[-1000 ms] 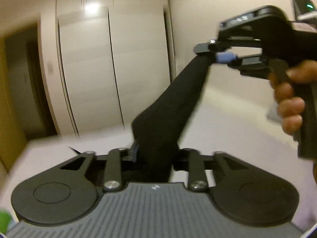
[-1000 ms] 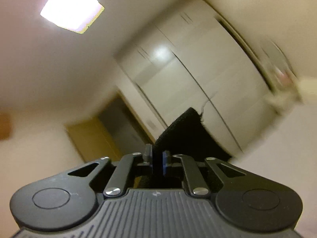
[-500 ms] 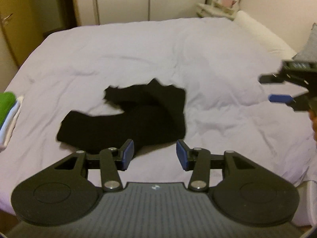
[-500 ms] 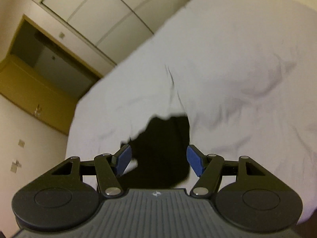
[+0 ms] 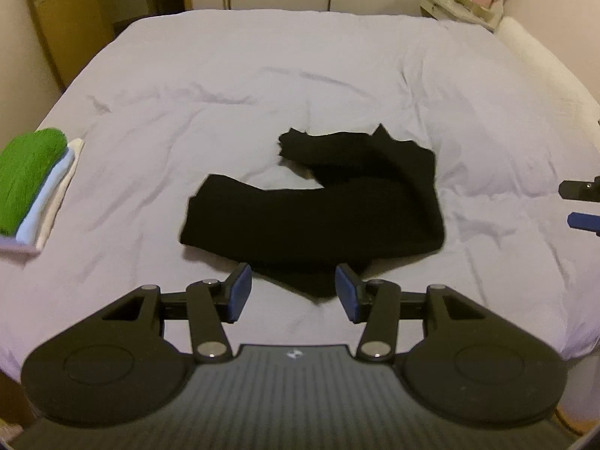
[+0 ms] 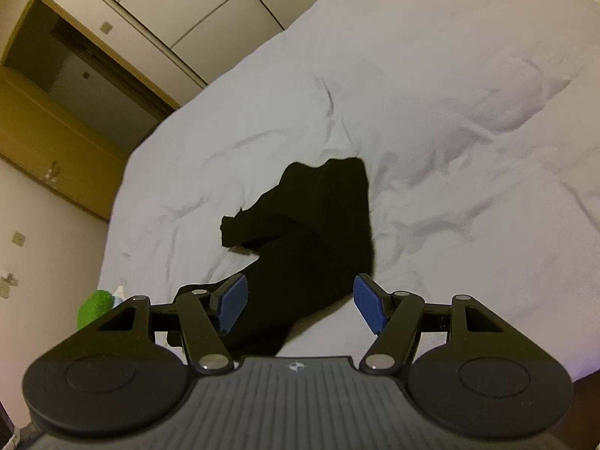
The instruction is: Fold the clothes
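The black garment (image 5: 318, 210) lies crumpled on the bed (image 5: 262, 75), its long axis running left to right just beyond both grippers, left (image 5: 292, 296) and right (image 6: 300, 303), whose 2 fingers each stand apart, holding nothing.

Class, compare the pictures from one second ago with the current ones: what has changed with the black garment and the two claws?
Both claws let go. A second ago each was shut on the black garment, held up in the air; now it lies crumpled on the bed, and the left claw and right claw hover open above it. The folded stack appears unmoved since half a second ago.
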A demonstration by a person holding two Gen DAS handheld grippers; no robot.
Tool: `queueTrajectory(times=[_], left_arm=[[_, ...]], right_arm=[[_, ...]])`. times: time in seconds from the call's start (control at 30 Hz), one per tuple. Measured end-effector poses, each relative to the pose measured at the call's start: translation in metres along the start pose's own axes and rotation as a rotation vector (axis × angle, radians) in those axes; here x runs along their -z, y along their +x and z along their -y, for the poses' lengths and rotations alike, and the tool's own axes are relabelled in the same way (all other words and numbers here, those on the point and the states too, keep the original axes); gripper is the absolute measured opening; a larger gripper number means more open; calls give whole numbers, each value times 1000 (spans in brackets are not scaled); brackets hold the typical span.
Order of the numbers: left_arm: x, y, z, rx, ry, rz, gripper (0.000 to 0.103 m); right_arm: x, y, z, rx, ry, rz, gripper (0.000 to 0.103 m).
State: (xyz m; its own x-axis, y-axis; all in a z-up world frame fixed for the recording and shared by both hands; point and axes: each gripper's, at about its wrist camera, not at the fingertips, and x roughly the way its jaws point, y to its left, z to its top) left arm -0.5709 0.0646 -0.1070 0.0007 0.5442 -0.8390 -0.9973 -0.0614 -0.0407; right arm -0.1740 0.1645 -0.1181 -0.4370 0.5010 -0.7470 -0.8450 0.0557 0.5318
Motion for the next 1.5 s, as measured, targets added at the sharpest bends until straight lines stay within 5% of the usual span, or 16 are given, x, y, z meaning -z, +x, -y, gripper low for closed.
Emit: queueTrajectory(times=[0.4,0.93,1.5], left_arm=[[-44,64,-98,84,98,-94,44],[-43,116,-135,110,96,-191,44],[-8,205,-207,154,23,-326,44]], right_arm=[[57,83,-86,110,37,-62,66],[78,154,-122,220,-72,-203,66],[157,275,-193,194,-605,-382,66]])
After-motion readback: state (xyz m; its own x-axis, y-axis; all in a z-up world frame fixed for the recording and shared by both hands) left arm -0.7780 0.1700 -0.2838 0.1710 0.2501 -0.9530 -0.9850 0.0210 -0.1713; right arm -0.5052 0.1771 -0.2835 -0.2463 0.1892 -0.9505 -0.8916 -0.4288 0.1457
